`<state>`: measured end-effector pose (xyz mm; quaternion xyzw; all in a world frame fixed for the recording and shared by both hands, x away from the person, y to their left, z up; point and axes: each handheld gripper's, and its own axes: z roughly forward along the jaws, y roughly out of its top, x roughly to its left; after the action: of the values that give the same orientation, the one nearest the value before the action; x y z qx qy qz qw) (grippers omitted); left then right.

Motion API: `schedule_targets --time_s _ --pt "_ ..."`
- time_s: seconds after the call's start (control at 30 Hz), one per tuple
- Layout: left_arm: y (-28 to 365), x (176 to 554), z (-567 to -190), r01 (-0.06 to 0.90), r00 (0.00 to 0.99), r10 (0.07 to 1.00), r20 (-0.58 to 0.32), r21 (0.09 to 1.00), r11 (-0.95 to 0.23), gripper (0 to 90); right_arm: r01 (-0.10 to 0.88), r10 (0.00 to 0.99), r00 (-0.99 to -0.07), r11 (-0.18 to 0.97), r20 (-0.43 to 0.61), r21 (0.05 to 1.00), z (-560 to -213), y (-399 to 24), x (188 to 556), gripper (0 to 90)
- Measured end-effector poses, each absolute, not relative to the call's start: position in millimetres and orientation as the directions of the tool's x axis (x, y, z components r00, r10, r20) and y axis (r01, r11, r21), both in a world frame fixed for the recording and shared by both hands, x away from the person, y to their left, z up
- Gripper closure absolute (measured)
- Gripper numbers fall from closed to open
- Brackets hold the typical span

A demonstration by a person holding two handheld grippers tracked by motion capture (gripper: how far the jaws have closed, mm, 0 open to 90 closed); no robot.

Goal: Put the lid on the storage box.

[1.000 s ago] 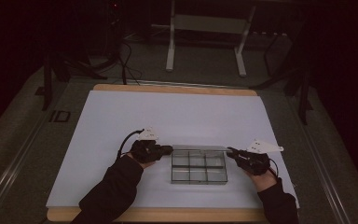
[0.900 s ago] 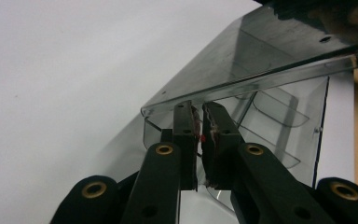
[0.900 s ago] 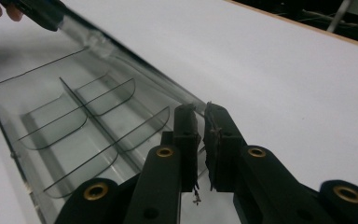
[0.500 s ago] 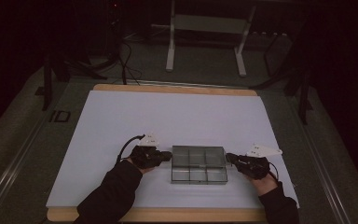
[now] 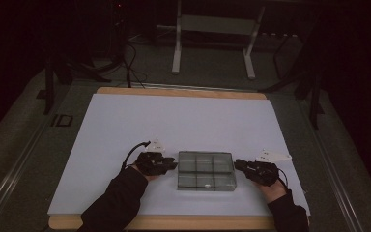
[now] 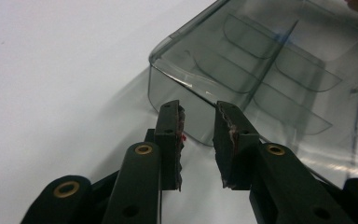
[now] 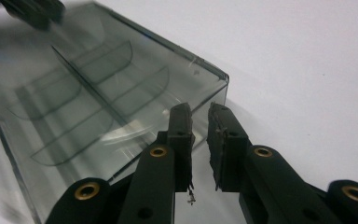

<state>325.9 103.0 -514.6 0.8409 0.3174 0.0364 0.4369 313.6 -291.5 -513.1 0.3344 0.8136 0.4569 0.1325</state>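
Here clear divided box [image 5: 206, 170] lying on white tabletop [image 5: 125, 125] near front edge — left gripper [image 6: 198, 116] and right gripper [image 7: 199, 116] flanking its ends, jaws narrowly parted, gripping nothing.

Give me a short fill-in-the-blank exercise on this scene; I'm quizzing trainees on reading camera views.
1. The clear box on the white table is split into ____ compartments.
2. The compartments hold ____.
3. The left gripper and the right gripper sit at ____ ends of the box.
4. The jaws of both grippers stand slightly ____.

Missing words: six; nothing; opposite; apart
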Motion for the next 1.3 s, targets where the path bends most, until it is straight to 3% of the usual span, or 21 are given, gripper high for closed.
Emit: schedule_targets --time_s 0.13,0.3,0.33,0.37,0.4,0.43,0.47,0.63,0.67,0.7,0.8,1.3 --pt "104.5 326.8 -515.9 0.508 0.791 0.569 -0.224 0.759 -0.407 72.7 0.424 0.673 -0.735 0.367 0.078 0.828 -513.4 -291.9 314.8 75.1" --pt "105.6 327.4 -515.2 0.515 0.788 0.57 -0.232 0.757 -0.403 63.4 0.432 0.677 -0.731 0.363 0.085 0.826 -513.3 -294.4 317.3 66.2" --pt "107.1 328.5 -513.6 0.524 0.777 0.583 -0.237 0.757 -0.391 53.2 0.436 0.678 -0.73 0.358 0.091 0.826 -512.2 -295.9 319.3 59.7" --pt "107.1 328.5 -513.6 0.524 0.777 0.583 -0.237 0.757 -0.391 47.4 0.436 0.678 -0.73 0.358 0.091 0.826 -512.2 -295.9 319.3 59.7" --pt "109.5 330.7 -512.1 0.541 0.763 0.592 -0.259 0.757 -0.366 42.2 0.436 0.682 -0.726 0.354 0.09 0.827 -510.3 -297.3 321.0 50.9" --pt "109.5 330.7 -512.1 0.541 0.763 0.592 -0.259 0.757 -0.366 37.4 0.436 0.682 -0.726 0.354 0.09 0.827 -510.3 -297.3 321.0 50.9" --pt "111.3 332.8 -511.0 0.553 0.759 0.587 -0.283 0.757 -0.35 32.0 0.429 0.683 -0.726 0.353 0.085 0.831 -507.5 -298.2 322.3 44.5" --pt "111.4 334.2 -510.1 0.551 0.756 0.591 -0.283 0.763 -0.339 15.1 0.433 0.69 -0.717 0.329 0.1 0.839 -503.6 -300.0 325.5 32.7" --pt "111.3 334.8 -510.9 0.542 0.775 0.559 -0.294 0.766 -0.347 9.3 0.43 0.688 -0.721 0.344 0.088 0.835 -503.7 -299.5 326.6 27.1" --pt "111.3 334.8 -510.9 0.542 0.775 0.559 -0.294 0.766 -0.347 3.1 0.43 0.688 -0.721 0.344 0.088 0.835 -503.7 -299.5 326.6 27.1" --pt "111.7 336.2 -512.2 0.549 0.762 0.58 -0.286 0.761 -0.346 2.5 0.429 0.697 -0.714 0.354 0.072 0.831 -505.4 -297.9 326.6 20.0" --pt "125.2 330.6 -522.8 0.54 0.765 0.586 -0.267 0.762 -0.358 2.6 0.409 0.707 -0.708 0.403 0.006 0.819 -514.3 -301.1 325.8 15.7"
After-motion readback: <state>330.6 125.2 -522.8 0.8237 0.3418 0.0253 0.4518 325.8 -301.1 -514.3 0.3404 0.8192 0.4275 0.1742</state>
